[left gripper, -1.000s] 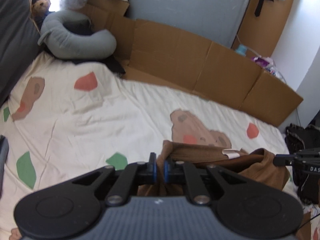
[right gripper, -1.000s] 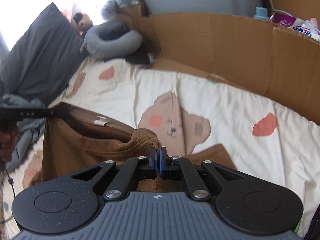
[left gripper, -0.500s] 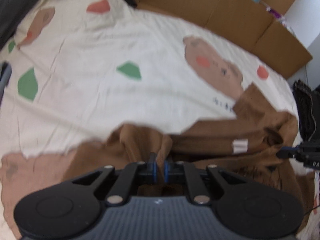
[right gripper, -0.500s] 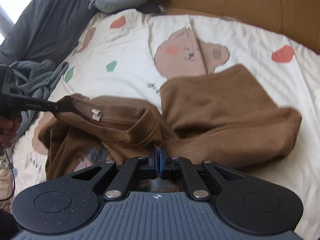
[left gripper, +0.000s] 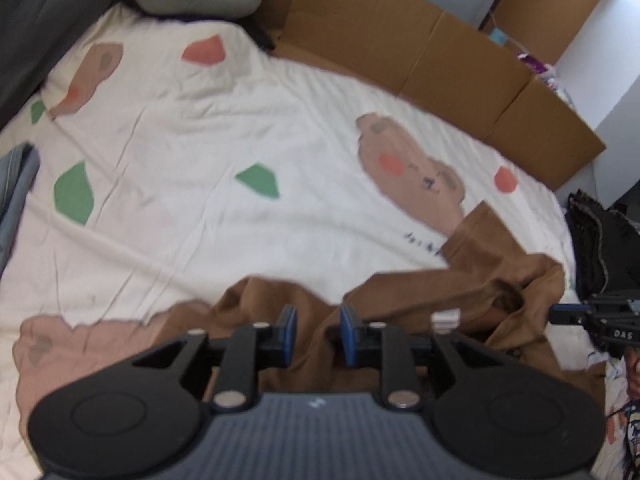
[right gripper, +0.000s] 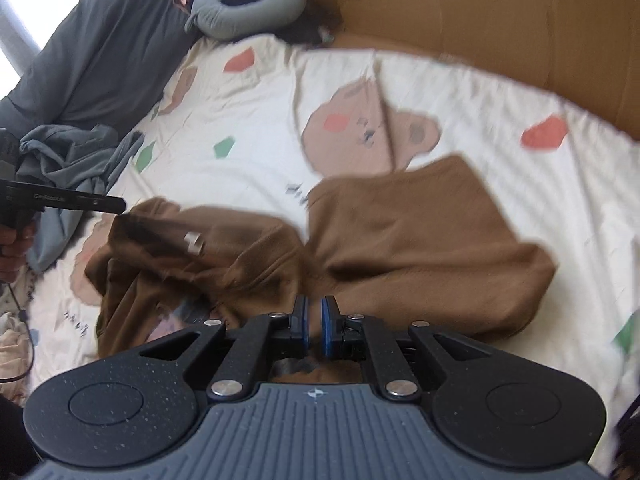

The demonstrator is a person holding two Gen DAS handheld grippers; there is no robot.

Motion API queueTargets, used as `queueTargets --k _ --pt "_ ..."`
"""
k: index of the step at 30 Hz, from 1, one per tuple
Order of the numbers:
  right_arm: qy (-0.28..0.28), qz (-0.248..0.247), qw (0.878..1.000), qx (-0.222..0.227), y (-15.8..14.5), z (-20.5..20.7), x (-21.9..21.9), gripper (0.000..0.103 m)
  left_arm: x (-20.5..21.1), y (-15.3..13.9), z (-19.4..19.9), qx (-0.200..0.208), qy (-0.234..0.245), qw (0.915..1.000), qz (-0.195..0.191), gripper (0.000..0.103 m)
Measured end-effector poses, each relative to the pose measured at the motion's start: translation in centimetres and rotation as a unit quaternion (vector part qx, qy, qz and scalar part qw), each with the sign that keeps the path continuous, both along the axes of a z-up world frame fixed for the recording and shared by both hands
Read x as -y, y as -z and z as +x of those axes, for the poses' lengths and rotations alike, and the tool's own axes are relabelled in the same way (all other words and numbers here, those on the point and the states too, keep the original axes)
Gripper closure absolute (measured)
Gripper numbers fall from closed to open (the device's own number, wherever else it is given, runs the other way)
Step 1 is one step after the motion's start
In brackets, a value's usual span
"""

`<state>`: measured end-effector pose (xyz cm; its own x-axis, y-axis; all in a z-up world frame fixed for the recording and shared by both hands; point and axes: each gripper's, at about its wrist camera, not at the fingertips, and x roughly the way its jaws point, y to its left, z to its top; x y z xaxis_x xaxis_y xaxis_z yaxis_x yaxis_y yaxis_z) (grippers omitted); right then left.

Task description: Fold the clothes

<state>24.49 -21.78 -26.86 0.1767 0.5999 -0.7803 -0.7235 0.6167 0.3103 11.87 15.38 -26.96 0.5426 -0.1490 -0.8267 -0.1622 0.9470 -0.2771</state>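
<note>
A bed is seen, covered by a cream sheet (left gripper: pixel 248 128) printed with bears and coloured patches; cardboard panels (left gripper: pixel 440 60) are stood along its far edge. Landmark: the brown garment (right gripper: pixel 420 240), lying crumpled on the near part of the sheet.

Left of the garment, a grey pillow (right gripper: pixel 92 60), a grey neck cushion (right gripper: pixel 248 12) and a heap of grey-blue clothing (right gripper: pixel 76 168) are found. The left gripper (left gripper: pixel 314 330) is held at the garment's near left edge; its blue pads are parted moderately with a fold of brown cloth lying loose between them, not pinched. The garment's white label (right gripper: pixel 193 242) is seen just right of that tip in the right view.

The garment's long axis is run left to right across the bed, the bunched neck end at left, a flatter panel angled away toward the cardboard at right. The right gripper (right gripper: pixel 314 326) is held over the garment's near middle edge, its pads narrowly apart, cloth beneath them, nothing clamped.

Right of the garment, dark clothing (left gripper: pixel 600 240) is piled at the bed edge.
</note>
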Motion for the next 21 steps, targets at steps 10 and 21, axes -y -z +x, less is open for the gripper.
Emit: queueTargets --k 10,21 --pt "-0.053 -0.053 0.995 0.070 -2.0 3.8 0.9 0.057 1.5 -1.3 1.5 0.032 0.028 0.9990 0.012 0.070" --pt "-0.239 -0.129 0.958 0.096 -2.1 8.3 0.0 0.057 -0.6 -0.7 0.8 0.021 -0.002 0.9995 0.022 0.070"
